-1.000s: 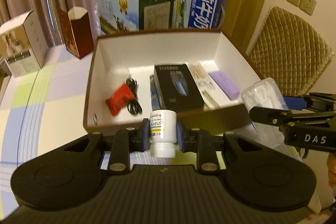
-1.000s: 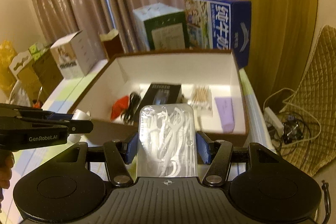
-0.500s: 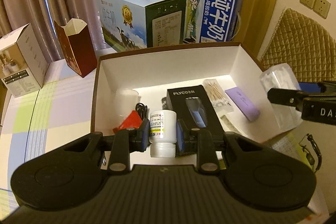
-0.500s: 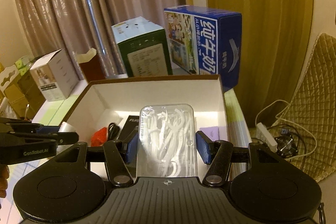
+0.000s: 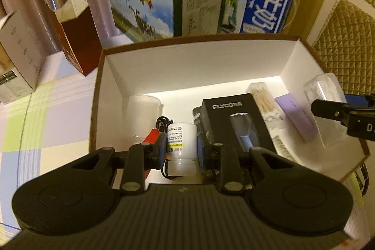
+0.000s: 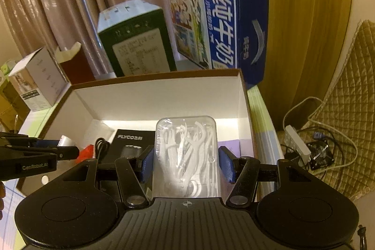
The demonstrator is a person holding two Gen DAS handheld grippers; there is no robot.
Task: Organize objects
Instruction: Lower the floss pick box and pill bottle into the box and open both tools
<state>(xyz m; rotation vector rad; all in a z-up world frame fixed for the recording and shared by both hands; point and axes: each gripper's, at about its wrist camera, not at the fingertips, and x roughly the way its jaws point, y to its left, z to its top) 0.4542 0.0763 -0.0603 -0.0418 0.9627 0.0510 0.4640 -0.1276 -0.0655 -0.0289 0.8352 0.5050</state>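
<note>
Both grippers now over box; left fingers grip bottle, right-only: fingers grip floss case.

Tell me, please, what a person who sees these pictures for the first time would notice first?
First, the open white-lined box in the middle, with a black FLYCO box, cotton swabs and a purple bar on its floor. Next, the left gripper, shut on a small white bottle above the box's near part. To the right, the right gripper holds a clear case of floss picks above the box.
</note>
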